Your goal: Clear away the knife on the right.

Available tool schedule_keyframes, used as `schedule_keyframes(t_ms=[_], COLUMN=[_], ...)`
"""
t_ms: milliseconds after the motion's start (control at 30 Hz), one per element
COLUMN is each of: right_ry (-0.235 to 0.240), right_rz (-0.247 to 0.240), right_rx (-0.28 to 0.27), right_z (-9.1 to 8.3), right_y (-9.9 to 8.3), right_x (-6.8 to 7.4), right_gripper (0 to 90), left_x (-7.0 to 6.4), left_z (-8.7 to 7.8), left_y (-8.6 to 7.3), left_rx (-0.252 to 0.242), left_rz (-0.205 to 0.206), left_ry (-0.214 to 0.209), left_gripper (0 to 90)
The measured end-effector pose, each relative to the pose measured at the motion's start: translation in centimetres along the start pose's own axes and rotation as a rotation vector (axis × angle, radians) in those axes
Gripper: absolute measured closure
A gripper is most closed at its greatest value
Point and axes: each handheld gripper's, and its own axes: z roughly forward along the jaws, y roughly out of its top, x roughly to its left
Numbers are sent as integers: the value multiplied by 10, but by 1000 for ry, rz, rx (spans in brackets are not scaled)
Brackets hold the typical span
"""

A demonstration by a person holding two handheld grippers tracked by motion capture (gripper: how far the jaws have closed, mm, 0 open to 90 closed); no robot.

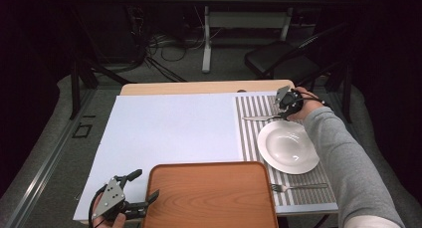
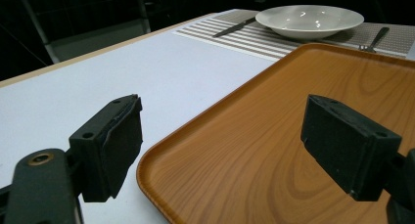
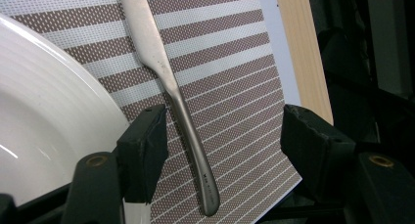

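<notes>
A brown wooden tray [image 1: 211, 193] lies at the table's near edge. My left gripper [image 1: 144, 185] is open at the tray's near left corner [image 2: 161, 155], one jaw over the white sheet, the other over the tray. On the striped placemat [image 1: 254, 138] sits a white plate [image 1: 288, 147] with a knife [image 1: 259, 118] beyond it and a fork [image 1: 298, 187] on its near side. My right gripper [image 1: 283, 112] stands open over the knife's handle [image 3: 195, 150], its jaws on either side and apart from it, the plate's rim [image 3: 73, 106] beside the left jaw.
A white sheet [image 1: 169, 133] covers most of the wooden table [image 1: 199, 87]. The placemat's far edge and the table's edge [image 3: 303, 53] lie just past the right gripper. A dark chair [image 1: 283, 58] and cables stand on the floor beyond.
</notes>
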Motion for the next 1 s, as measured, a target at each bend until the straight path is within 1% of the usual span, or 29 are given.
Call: schedule_keyframes(t_ms=[33, 67, 167, 200, 233, 267, 300, 333, 367, 400, 433, 500, 533, 600, 633, 667, 767, 800, 833, 867, 900, 933, 967, 1000], right_ry=[2, 3, 7, 4, 2, 4, 9, 15, 20, 30, 41, 50, 53, 68, 69, 72, 84, 84, 93, 99, 99, 104, 112, 120], right_rz=[3, -17, -37, -58, -66, -90, -79, -99, -90, -122, -115, -140, -133, -138, -128, -149, -134, -134, -145, -132, -132, -148, -144, -150], right_rx=[-2, 0, 10, 13, 11, 0, -2, -2, 13, 13, 19, 22, 24, 38, 48, 46, 53, 53, 57, 65, 65, 59, 70, 70], right_z=[1, 1, 3, 4, 5, 5, 6, 7, 8, 9, 10, 13, 14, 17, 18, 21, 24, 24, 27, 27, 27, 29, 31, 32], right_y=[1, 2, 5, 6, 7, 8, 9, 9, 10, 11, 11, 12, 12, 12, 12, 12, 12, 12, 12, 12, 12, 12, 12, 12], right_x=[0, -2, -2, -2, -2, -3, -2, -3, -2, -3, -2, -2, -1, -2, -2, -3, -4, -4, -5, -4, -4, -5, -5, -6], right_gripper=[344, 349, 357, 357, 362, 367, 366, 369, 368, 369, 370, 383, 386, 386, 388, 389, 418, 418, 426, 428, 428, 428, 443, 445], left_x=[0, 0, 0, 0, 0, 0, 0, 1, 1, 1, 1, 1, 1, 1, 1, 1, 1, 1, 2, 2, 2, 2, 2, 2], left_z=[0, 0, 0, 0, 0, 0, 0, 0, 0, 0, 0, 0, 0, 1, 1, 1, 1, 1, 0, 0, 0, 0, -1, -1], left_y=[0, 0, 0, 0, 0, 0, 0, 0, -1, -1, -1, -1, -1, -1, -1, -2, -2, -2, -2, -2, -2, -3, -3, -3], left_rx=[1, 2, 3, 3, 4, 5, 6, 6, 5, 4, 6, 8, 8, 10, 11, 12, 14, 15, 14, 15, 15, 15, 14, 15], left_rz=[0, 0, -2, -2, -1, 0, 0, -2, -4, -7, -6, -8, -10, -10, -10, -11, -13, -13, -13, -16, -16, -16, -16, -16], left_ry=[0, 0, 3, 3, 3, 4, 4, 7, 7, 8, 9, 10, 10, 11, 12, 13, 18, 19, 21, 22, 22, 24, 26, 27], left_gripper=[159, 159, 159, 159, 159, 160, 159, 159, 159, 159, 160, 159, 159, 159, 159, 159, 159, 159, 160, 159, 159, 159, 159, 159])
